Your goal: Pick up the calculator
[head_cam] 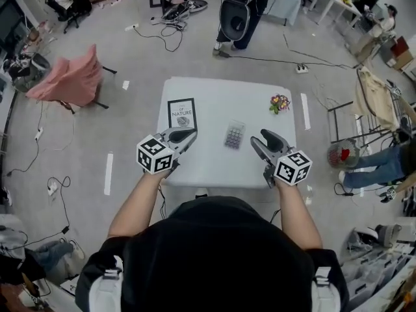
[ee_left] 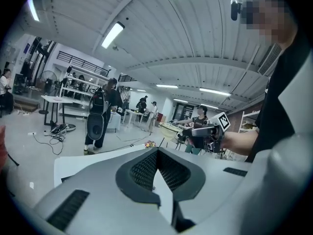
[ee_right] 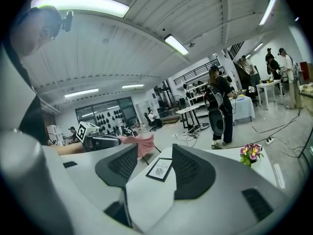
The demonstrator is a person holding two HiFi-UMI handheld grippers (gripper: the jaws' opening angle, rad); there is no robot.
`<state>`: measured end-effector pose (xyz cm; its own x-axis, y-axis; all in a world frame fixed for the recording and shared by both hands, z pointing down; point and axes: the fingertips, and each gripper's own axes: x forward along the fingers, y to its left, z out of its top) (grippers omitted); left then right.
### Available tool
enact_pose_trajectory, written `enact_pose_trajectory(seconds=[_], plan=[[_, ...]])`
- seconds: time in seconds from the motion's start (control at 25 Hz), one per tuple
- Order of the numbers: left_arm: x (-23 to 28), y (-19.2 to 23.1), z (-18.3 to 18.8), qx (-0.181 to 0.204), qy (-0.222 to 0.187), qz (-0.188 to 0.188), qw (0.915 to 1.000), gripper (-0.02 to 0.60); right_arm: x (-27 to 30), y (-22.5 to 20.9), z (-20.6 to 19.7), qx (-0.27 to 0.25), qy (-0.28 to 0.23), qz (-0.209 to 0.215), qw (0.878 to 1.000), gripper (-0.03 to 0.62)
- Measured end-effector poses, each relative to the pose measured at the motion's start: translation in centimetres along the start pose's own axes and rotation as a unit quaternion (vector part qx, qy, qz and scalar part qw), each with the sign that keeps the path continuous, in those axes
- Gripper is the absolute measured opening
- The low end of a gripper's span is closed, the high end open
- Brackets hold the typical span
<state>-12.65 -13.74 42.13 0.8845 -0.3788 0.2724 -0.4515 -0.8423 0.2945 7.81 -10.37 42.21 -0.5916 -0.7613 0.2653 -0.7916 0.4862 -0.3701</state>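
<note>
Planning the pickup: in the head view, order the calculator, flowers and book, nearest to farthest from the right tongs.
1. Calculator, just left of the right tongs.
2. Flowers, farther back, to the right.
3. Book, far left, by the left tongs.

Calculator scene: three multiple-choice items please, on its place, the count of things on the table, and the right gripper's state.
1. The calculator lies: A) between book and flowers; B) left of the book; C) on the floor.
2. Things on the white table: A) one; B) three; C) five.
3. The right gripper is: A) shut on the calculator; B) open and empty; C) shut on the flowers.
Key: 1A, book left, flowers right; 2B, just those three; 3B, fingers apart, nothing between.
</note>
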Motion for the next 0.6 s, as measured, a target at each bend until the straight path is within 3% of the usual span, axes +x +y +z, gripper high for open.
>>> enact_pose_trajectory(seconds=[0.32, 0.6], plan=[[0.5, 1.6, 0.0, 0.009, 0.016, -0.032, 0.9993, 0.017, 0.7, 0.3, 0.6, 0.005, -0.012, -0.029, 1.0, 0.233], [2.8, 2.3, -0.7, 0.005, 0.031, -0.04, 0.9987, 0.017, 0.2, -2.9, -0.1, 0.019, -0.016, -0.053, 0.998, 0.233]])
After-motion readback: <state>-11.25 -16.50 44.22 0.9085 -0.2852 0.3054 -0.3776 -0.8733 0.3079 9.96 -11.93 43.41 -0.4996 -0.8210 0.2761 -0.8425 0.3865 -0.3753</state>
